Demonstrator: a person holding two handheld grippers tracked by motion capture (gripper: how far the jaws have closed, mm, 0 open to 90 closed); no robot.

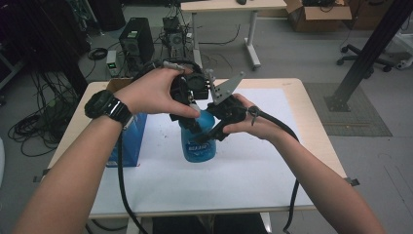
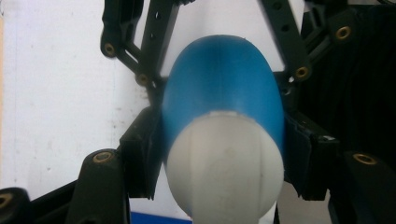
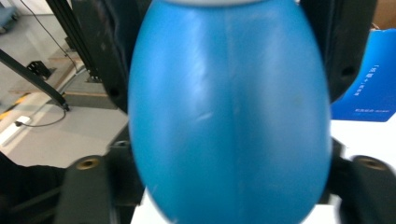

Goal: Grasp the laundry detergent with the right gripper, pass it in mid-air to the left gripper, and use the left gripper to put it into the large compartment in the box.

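Both forearms reach in from the near edge and meet over mid-table. The left gripper [image 1: 191, 109], held from above, has its jaws clamped either side of the blue bottle [image 1: 197, 137], right at the white cap [image 2: 224, 168]. The right gripper [image 1: 217, 127] comes in low from the side, jaws hugging the bottle's round body. Bare white table [image 1: 253, 180] lies open below them. Just beyond the left wrist sits a blue box [image 1: 131, 139], half hidden by the arm. The bottle's label is too small to read.
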